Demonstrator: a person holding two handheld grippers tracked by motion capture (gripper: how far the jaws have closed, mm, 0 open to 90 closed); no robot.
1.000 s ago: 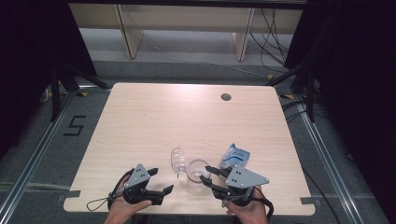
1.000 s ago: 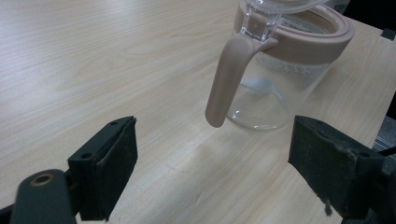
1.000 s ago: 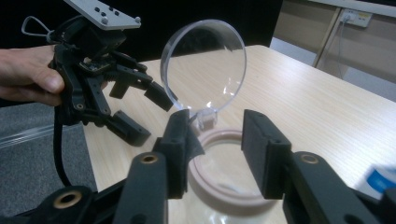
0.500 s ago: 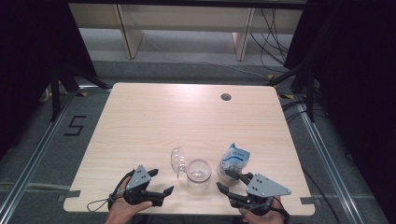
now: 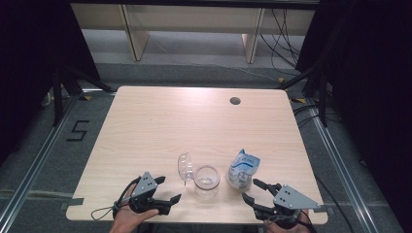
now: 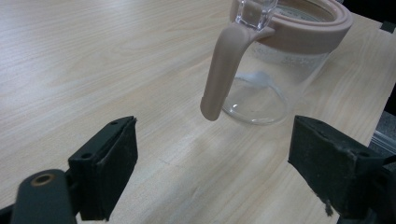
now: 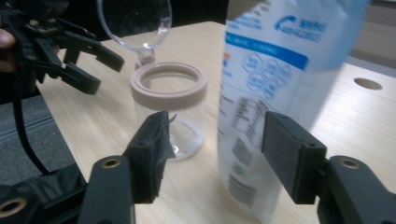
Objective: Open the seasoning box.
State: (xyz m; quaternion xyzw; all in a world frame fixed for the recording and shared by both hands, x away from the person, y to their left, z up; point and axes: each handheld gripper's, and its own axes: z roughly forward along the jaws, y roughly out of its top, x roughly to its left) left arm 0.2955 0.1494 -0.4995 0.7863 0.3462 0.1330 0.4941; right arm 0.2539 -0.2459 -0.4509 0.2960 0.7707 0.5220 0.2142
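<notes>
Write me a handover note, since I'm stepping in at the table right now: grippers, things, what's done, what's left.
Left gripper: open, empty, near the table's front edge, left of the jar.
Right gripper: jaws have just been opening, nothing between the pads; it sits just in front of the upright white-and-blue printed pouch.
Clear glass jar with pink rim: upright between grippers; clear hinged lid flipped open.
Done: jar opened.
Left, probably: grasp pouch and fill jar.

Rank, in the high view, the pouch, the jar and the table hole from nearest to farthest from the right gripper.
From the right gripper:
1. Pouch, just ahead of it.
2. Jar, to its left.
3. Hole, far across the table.
</notes>
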